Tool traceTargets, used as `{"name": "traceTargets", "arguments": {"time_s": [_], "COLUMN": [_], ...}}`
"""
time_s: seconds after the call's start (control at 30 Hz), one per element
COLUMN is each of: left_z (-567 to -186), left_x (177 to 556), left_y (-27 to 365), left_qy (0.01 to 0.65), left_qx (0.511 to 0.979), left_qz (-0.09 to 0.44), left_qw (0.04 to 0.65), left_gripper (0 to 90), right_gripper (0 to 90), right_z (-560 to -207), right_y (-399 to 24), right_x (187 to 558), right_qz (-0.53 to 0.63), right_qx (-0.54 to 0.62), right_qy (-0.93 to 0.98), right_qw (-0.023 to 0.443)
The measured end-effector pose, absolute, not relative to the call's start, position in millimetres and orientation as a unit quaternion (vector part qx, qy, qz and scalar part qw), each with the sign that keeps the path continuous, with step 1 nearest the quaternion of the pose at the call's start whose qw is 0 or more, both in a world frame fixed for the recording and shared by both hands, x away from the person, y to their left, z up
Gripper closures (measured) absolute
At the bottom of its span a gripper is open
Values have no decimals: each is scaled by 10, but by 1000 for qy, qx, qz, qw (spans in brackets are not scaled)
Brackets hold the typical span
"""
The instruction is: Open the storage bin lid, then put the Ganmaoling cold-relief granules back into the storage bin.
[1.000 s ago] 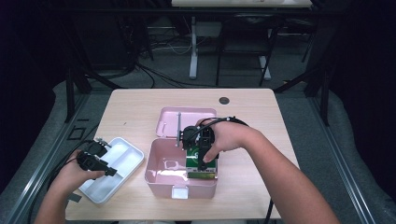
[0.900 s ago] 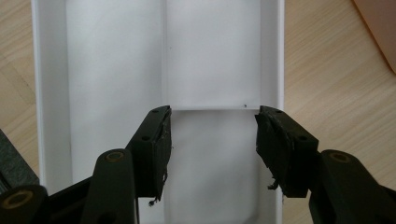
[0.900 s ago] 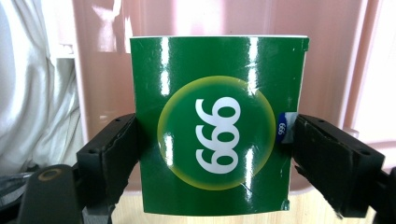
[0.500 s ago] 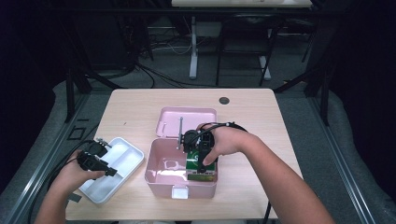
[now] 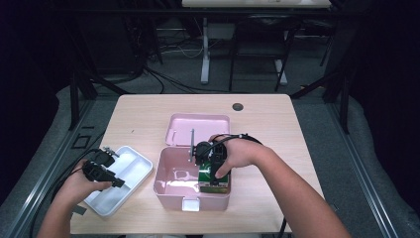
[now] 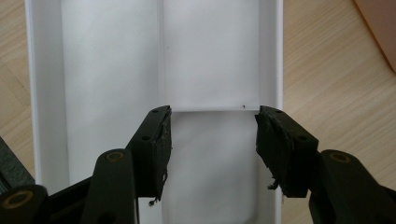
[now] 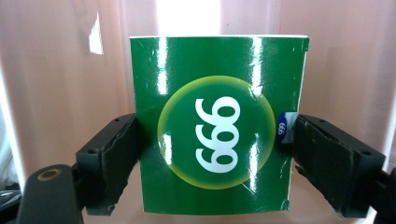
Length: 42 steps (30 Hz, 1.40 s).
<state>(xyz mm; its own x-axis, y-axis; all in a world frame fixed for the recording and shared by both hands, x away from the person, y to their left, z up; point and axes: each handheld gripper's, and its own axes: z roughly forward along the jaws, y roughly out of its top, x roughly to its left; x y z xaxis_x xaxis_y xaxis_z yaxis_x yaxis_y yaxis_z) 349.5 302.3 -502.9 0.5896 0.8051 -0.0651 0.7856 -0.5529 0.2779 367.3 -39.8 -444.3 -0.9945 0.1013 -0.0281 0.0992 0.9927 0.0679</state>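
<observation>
Right gripper (image 7: 215, 140) clamps green box (image 7: 217, 126).

CAMERA PLACEMENT AND SHARED COVERAGE

The high view is mounted above the near edge of the table (image 5: 148, 114), facing forward and down; it takes in the whole tabletop and the dark floor beyond its far edge.

The left gripper view looks along its own jaws, very close above the white tray (image 6: 44, 93), with wood grain at both margins. The same tray (image 5: 141, 171) lies near left in the high view.

The right gripper view sits close inside the pink box (image 7: 60, 70), facing the green packet (image 7: 217, 135) between its jaws. The high view shares this box (image 5: 171, 186) and packet (image 5: 207, 179) at near centre
</observation>
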Motion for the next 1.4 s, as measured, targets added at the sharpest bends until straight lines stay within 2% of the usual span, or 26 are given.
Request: {"name": "traceTargets", "arguments": {"time_s": [0.73, 0.77, 0.8, 0.83, 1.4], "left_z": [-5034, -5034, -5035, -5038, -5039], "left_x": [3498, 3498, 3498, 3496, 3498], "left_y": [3025, 3026, 3027, 3026, 3028], "left_qy": [451, 451, 451, 452, 452], "left_qx": [881, 881, 881, 881, 881], "left_qz": [36, 36, 36, 36, 35], "left_qw": [137, 137, 137, 137, 137], "left_gripper": [456, 456, 456, 456, 456], "right_gripper": [160, 215, 338, 309, 272], "right_z": [-4609, -4617, -4605, -4581, -4488], "right_y": [-415, -418, -422, -426, -432], "right_x": [3692, 3694, 3696, 3713, 3696], "right_qz": [30, 31, 34, 46, 50], "right_qx": [60, 61, 59, 65, 65], "right_qy": [998, 998, 998, 997, 997], "right_qw": [8, 6, 9, 9, 11]}}
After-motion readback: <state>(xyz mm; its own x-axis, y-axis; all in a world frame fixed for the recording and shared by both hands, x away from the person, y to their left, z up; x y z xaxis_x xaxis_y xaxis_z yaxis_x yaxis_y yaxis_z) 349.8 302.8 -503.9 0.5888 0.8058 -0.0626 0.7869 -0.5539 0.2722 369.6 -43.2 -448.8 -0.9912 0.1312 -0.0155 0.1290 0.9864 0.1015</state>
